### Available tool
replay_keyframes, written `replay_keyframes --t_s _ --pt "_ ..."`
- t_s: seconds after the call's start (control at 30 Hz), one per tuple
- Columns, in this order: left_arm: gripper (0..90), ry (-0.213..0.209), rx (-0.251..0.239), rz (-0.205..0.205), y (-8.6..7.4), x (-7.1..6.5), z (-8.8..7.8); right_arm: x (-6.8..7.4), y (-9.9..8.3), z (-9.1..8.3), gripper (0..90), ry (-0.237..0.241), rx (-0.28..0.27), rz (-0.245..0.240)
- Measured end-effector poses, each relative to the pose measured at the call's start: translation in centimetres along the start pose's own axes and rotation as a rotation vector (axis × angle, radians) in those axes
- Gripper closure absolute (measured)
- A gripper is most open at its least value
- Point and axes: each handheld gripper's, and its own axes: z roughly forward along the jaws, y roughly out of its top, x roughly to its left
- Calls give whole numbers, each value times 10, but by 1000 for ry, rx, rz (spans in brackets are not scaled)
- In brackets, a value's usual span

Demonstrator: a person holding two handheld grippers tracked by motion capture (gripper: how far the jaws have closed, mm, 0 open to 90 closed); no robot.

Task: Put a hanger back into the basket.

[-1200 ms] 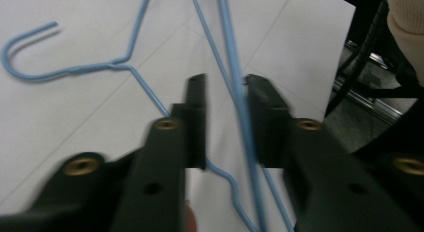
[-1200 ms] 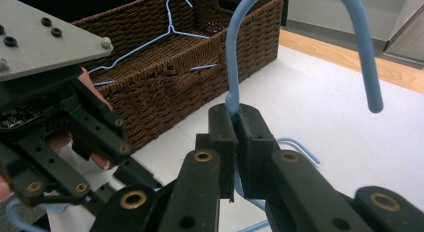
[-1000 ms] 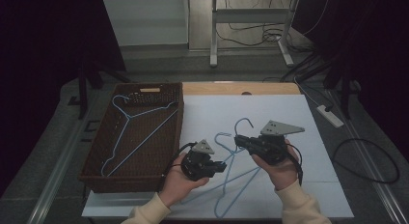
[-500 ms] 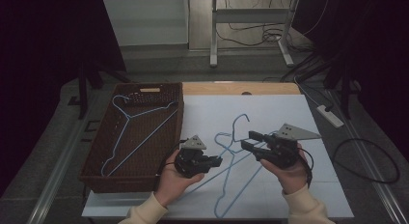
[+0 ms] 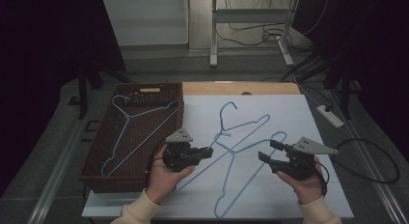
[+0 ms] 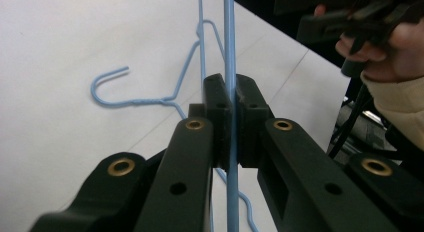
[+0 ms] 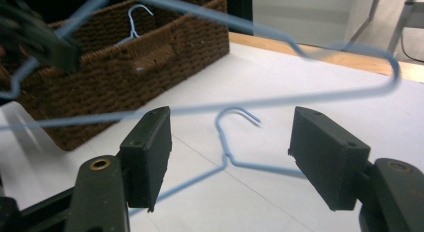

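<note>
Two blue hangers crossed on white table [image 5: 289,113] | wicker basket [image 5: 96,161] at left edge, third hanger [image 5: 126,132] inside | held hanger [image 5: 241,137] wire pinched tight in left gripper [image 5: 205,151] | loose hanger [image 5: 251,178] flat beneath | right gripper [image 5: 267,151] jaws wide apart, gripping nothing, held hanger's wire blurred across its view

Dim and murky from the high view, dark toward both sides, with the white table [image 5: 289,118] the brightest patch. Brighter and evenly lit up close, no hard shadows or glare. Blurred blue hanger [image 7: 280,34] nearest the right lens (motion or focus, hard to tell).
</note>
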Motion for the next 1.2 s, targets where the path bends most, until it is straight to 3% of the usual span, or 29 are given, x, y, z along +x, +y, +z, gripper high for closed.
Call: replay_keyframes --t_s 0.1,0.4,0.77,1.2 --pt "862 5 -28 1 2 1 -9 -4 -6 0 336 -19 26 -21" --pt "863 28 -116 -1 6 9 -38 -17 -18 5 338 -48 65 -3" --pt "862 71 -201 -19 9 21 -75 -17 -21 8 352 -54 92 -15" --pt "862 117 -249 -55 6 39 -101 -19 -24 11 352 -61 112 -10"
